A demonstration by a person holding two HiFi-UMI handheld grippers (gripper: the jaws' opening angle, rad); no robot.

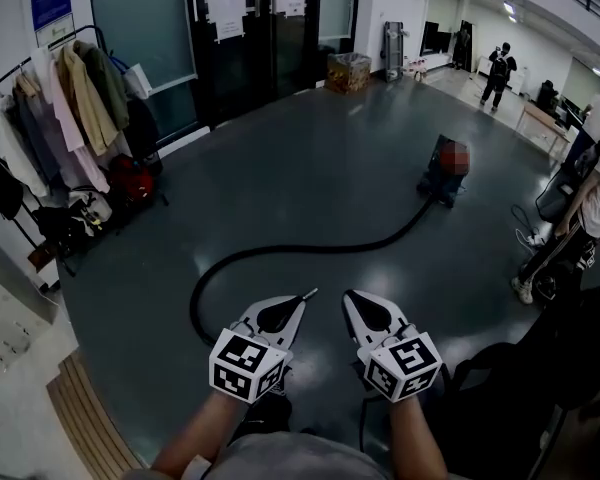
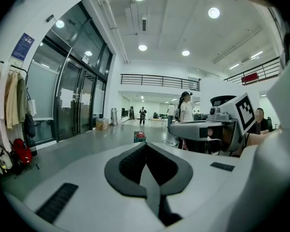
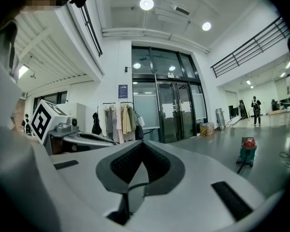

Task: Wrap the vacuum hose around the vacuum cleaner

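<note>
Standing on the grey floor (image 1: pixel 310 158) well ahead of me, the vacuum cleaner (image 1: pixel 446 171) is a small dark body with a red top, upright. Its black hose (image 1: pixel 280 250) leaves the near side of the body, runs toward me across the floor in a long bend, then curls round into a loop on my left. The loop's near end passes behind my left gripper (image 1: pixel 312 292), so I cannot tell where it stops. No part of the hose is wrapped on the machine.

Left gripper: fingers pressed together, nothing between them, held off the floor and pointing toward the machine. Right gripper (image 1: pixel 346 294): fingers likewise closed on nothing, just beside the left one, tips near each other but apart. Neither touches the hose.

Right gripper view: vacuum cleaner low at the right, hose trailing from it.

Surroundings: coat rack (image 1: pixel 70 98) with jackets against the left wall, red bag (image 1: pixel 130 180) below it; dark glass doors (image 1: pixel 270 28) behind; cardboard box (image 1: pixel 348 71) by the doors. One person (image 1: pixel 498 73) far off, another person (image 1: pixel 585 203) at the right edge.
</note>
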